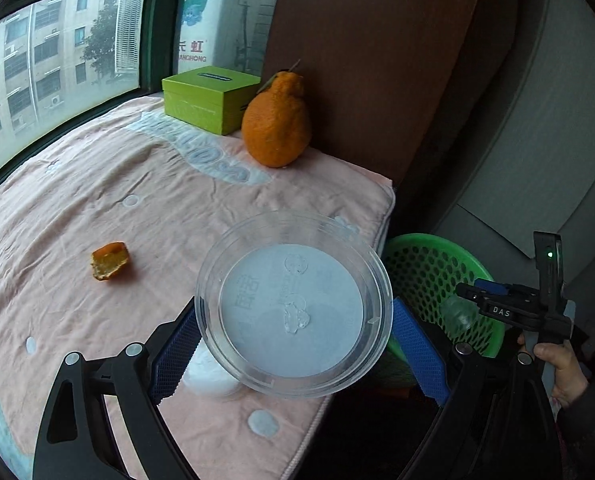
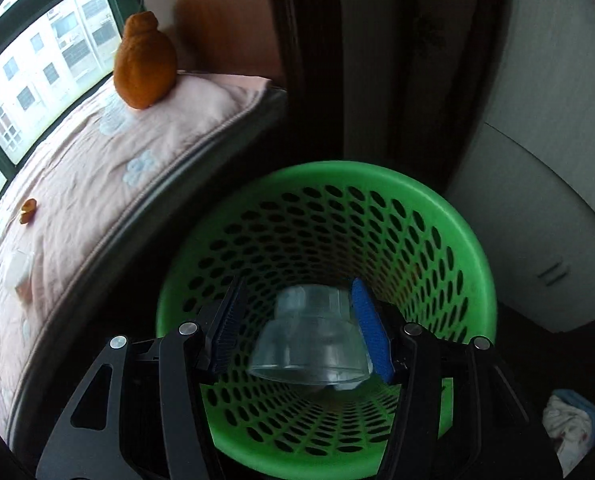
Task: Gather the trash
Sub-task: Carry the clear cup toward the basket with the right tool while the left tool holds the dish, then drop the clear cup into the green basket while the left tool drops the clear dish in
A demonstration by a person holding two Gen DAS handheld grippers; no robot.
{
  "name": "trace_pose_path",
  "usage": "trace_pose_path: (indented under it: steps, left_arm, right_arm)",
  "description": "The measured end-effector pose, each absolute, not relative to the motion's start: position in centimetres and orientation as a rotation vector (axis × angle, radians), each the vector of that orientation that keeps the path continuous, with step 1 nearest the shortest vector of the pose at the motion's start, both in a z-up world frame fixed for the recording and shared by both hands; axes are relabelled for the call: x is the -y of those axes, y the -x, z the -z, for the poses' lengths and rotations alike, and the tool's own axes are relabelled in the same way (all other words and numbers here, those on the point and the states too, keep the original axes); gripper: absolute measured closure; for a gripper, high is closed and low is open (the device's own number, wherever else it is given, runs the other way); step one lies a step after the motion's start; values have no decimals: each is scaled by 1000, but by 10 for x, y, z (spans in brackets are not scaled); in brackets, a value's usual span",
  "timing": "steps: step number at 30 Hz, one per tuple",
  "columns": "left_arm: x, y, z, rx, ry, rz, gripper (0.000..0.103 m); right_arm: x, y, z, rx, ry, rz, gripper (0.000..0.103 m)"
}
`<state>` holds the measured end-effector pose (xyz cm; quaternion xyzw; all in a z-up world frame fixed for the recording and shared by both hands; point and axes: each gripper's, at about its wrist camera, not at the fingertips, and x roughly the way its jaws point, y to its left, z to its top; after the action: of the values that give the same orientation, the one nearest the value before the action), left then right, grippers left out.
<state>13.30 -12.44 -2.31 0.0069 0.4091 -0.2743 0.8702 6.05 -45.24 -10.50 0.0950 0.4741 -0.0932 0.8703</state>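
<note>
While the left hand-held gripper (image 1: 293, 344) clasps a clear bowl (image 1: 293, 304), only the right hand-held gripper's (image 2: 297, 336) view shows its clamped cup (image 2: 311, 340).

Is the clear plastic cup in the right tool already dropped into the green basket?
Not dropped. The clear plastic cup sits clamped between the right tool's blue pads, above the green perforated basket.

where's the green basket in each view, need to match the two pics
Left wrist view: the green basket sits right of centre, past the blanket's edge, partly hidden behind the clear bowl.
Right wrist view: it fills the lower centre, its mouth facing the camera, behind the small clear cup.
Shared landmark: the whole orange on the pink blanket.
</note>
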Motion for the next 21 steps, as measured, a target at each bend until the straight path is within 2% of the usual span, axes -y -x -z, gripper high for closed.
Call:
trace_pose_path:
  steps: [11,21]
  left_arm:
    - [181,-123,33,-899,-74,645,15]
    - [247,-116,59,-968,-143,736,15]
  right_arm:
    - [475,-42,103,-956,-231,216,47]
    - [479,-15,70,-859,-242,216,32]
